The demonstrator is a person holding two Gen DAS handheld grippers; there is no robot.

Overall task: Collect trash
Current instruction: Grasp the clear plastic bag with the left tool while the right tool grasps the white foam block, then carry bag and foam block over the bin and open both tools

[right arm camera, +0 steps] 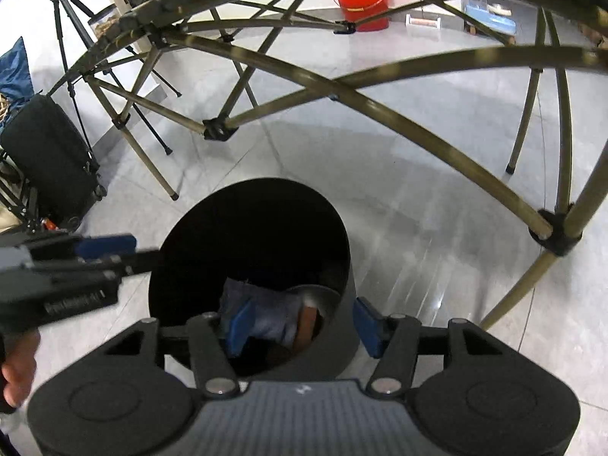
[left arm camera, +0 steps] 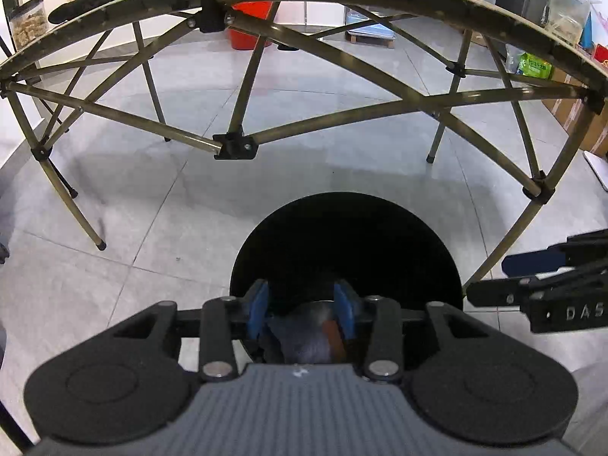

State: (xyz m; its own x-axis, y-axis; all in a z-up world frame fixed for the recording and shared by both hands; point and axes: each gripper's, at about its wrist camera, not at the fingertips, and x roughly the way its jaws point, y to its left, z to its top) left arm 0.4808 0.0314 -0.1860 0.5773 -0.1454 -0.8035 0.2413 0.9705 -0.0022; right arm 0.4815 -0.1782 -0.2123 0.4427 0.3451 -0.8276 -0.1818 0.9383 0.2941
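A black round trash bin stands on the grey tile floor in front of a folding table; it also shows in the right wrist view. Inside it lies a grey-blue crumpled piece of trash with an orange-brown part; it also shows in the left wrist view. My left gripper is open over the bin's near rim, the trash below and between its blue pads. My right gripper is open, straddling the bin's right wall. Each gripper shows in the other's view, the right one and the left one.
The folding table's frame of crossed olive tubes and legs arches just beyond the bin. A red bucket stands behind it. A black suitcase and a tripod stand at the left. Boxes and bags are at the right.
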